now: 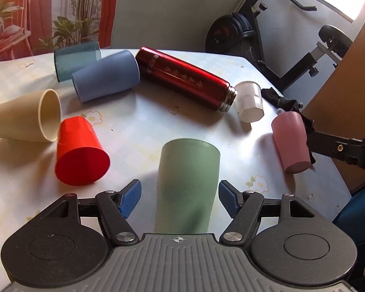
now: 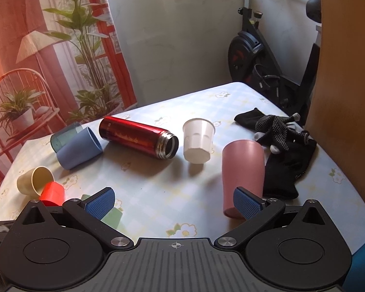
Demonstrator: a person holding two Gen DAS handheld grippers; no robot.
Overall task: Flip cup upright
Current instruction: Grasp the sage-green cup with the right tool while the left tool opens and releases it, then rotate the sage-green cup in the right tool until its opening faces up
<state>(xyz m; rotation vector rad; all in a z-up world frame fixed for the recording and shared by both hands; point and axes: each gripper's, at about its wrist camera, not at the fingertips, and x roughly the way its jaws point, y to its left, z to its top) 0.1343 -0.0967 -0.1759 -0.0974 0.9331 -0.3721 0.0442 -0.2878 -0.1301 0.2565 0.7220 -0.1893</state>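
Note:
A green cup [image 1: 187, 185] lies on its side on the table, between the blue pads of my open left gripper [image 1: 180, 198]; the pads stand apart from its walls. A pink cup [image 2: 243, 175] lies on its side just left of my right gripper's right pad [image 2: 247, 205]. My right gripper [image 2: 174, 203] is open and empty above the table. The pink cup also shows in the left wrist view [image 1: 290, 141], with the right gripper's black arm beside it. Part of the green cup [image 2: 112, 216] shows behind the right gripper's left finger.
Lying on the flowered tablecloth [image 1: 138, 126]: a red cup [image 1: 81, 150], a beige cup [image 1: 26, 119], a light blue cup [image 1: 107, 75], a teal cup [image 1: 75, 58], a red thermos [image 1: 185, 77], a white cup [image 1: 249, 101]. Black gloves [image 2: 284, 150] lie at the right. An exercise bike stands behind.

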